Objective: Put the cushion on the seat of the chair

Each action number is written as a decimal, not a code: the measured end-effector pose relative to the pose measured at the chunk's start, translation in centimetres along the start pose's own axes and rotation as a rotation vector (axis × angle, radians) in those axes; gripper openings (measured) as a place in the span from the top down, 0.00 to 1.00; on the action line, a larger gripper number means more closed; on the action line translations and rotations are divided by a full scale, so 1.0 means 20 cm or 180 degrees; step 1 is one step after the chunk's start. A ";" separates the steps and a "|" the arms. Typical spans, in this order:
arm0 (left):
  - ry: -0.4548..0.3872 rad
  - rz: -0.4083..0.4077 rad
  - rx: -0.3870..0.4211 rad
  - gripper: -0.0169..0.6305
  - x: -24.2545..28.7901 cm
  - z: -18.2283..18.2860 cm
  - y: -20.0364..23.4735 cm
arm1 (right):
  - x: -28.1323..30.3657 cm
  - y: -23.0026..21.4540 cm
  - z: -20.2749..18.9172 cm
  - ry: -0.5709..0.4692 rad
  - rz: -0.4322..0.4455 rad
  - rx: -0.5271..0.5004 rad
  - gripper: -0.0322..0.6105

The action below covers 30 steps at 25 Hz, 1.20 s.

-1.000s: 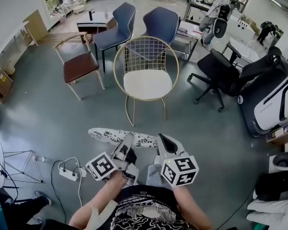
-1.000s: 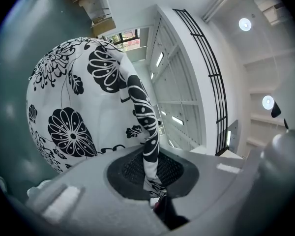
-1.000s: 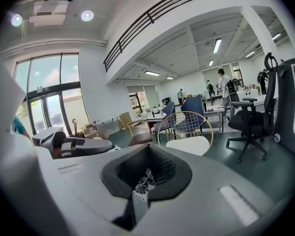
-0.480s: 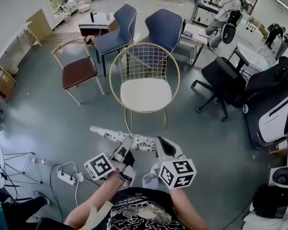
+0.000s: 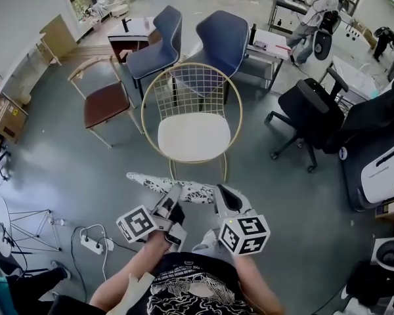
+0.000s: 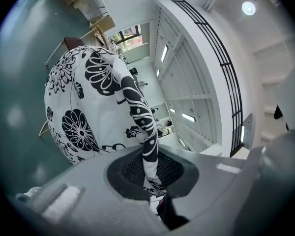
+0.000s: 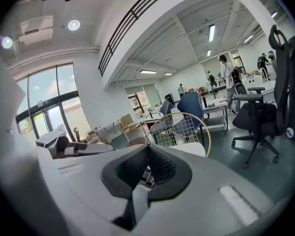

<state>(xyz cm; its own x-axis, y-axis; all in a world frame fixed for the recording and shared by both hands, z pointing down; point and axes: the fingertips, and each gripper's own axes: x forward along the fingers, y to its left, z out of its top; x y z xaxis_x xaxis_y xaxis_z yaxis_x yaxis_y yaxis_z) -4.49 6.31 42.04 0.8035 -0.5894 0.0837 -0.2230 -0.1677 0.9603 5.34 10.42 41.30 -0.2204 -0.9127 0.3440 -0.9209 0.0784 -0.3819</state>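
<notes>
**Holding the cushion before the chair**

Pinches the near edge of the black-and-white floral cushion (image 5: 173, 187) in the closed fingers of the left gripper (image 5: 175, 201) and the right gripper (image 5: 222, 199). Holds it above the grey floor (image 5: 79, 169), just short of the gold wire chair (image 5: 193, 136). Leaves open floor either side, with the brown chair (image 5: 105, 104) and the black office chair (image 5: 312, 107) well apart.

An open-plan office hall, shown by desks (image 5: 270, 43), black swivel chairs (image 5: 303, 105), tall windows (image 7: 49, 100) and grey floor (image 5: 59, 159)

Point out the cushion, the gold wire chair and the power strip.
cushion (image 5: 157, 184), head view, patterned top face
gold wire chair (image 5: 192, 136), head view, white seat
power strip (image 5: 92, 244), head view, white body
</notes>
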 end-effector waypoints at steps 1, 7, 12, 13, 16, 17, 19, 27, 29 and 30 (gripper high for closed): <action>0.0003 0.0052 0.0061 0.95 0.02 -0.01 0.01 | 0.00 -0.04 0.01 0.0008 0.0009 0.0016 0.95; -0.0040 0.0133 0.0091 0.95 0.14 -0.04 0.02 | 0.02 -0.17 0.02 0.0070 0.0051 0.0049 0.95; -0.0143 -0.0017 -0.0082 0.95 0.24 -0.04 0.00 | 0.06 -0.25 0.03 0.0123 0.0065 0.0021 0.95; -0.0146 0.0008 -0.0057 0.95 0.26 -0.03 0.01 | 0.07 -0.27 0.04 0.0128 0.0063 0.0011 0.95; -0.0110 0.0258 0.0180 0.95 0.29 0.01 0.10 | 0.11 -0.31 0.07 0.0148 0.0055 -0.0017 0.95; -0.0133 0.0211 0.0111 0.95 0.32 0.02 0.10 | 0.13 -0.33 0.08 0.0157 0.0053 -0.0025 0.95; -0.0196 0.0018 -0.0090 0.95 0.40 0.03 0.07 | 0.18 -0.36 0.10 0.0176 0.0053 -0.0050 0.95; -0.0240 -0.0057 -0.0274 0.95 0.68 0.20 0.13 | 0.45 -0.50 0.22 0.0252 0.0019 -0.0080 0.95; -0.0216 0.0018 -0.0244 0.95 0.76 0.27 0.16 | 0.54 -0.55 0.27 0.0268 -0.0003 -0.0061 0.95; -0.0197 0.0087 -0.0215 0.95 0.80 0.31 0.19 | 0.58 -0.56 0.30 0.0281 -0.0014 -0.0057 0.95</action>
<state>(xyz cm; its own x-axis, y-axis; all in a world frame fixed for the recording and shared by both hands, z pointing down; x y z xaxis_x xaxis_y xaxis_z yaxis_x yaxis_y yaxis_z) 4.13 -8.66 45.30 0.7615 -0.6411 0.0956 -0.2050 -0.0984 0.9738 15.08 -3.55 44.41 -0.2432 -0.8743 0.4201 -0.9273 0.0824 -0.3652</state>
